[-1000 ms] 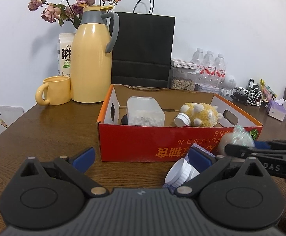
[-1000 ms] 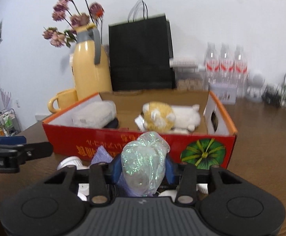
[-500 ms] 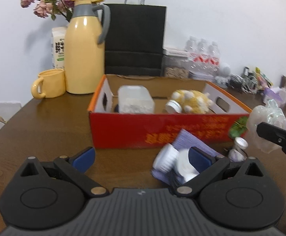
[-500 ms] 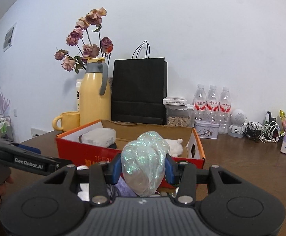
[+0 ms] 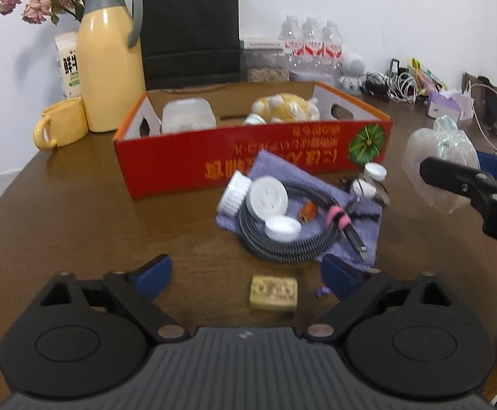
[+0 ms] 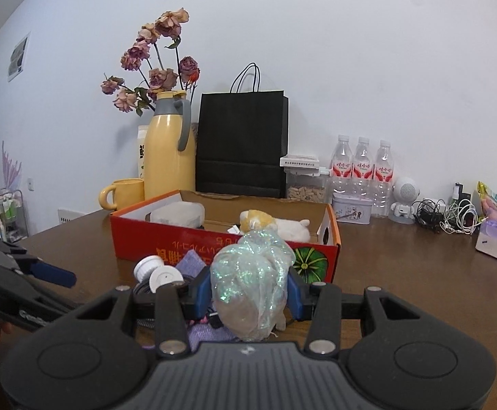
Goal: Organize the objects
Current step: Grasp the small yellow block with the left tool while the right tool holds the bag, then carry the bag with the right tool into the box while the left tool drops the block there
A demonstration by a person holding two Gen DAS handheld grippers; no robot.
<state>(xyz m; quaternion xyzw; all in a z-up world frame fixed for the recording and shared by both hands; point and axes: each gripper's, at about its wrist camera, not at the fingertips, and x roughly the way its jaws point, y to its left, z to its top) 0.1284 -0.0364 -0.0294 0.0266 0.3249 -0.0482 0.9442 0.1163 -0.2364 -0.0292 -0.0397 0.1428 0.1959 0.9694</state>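
At the left of the counter, your left gripper is closing with nothing between its fingers, a small tan block lying just ahead. Past it, white caps and a coiled cable rest on a purple cloth before the red box. Rightward, your right gripper grips a shimmering plastic bag.
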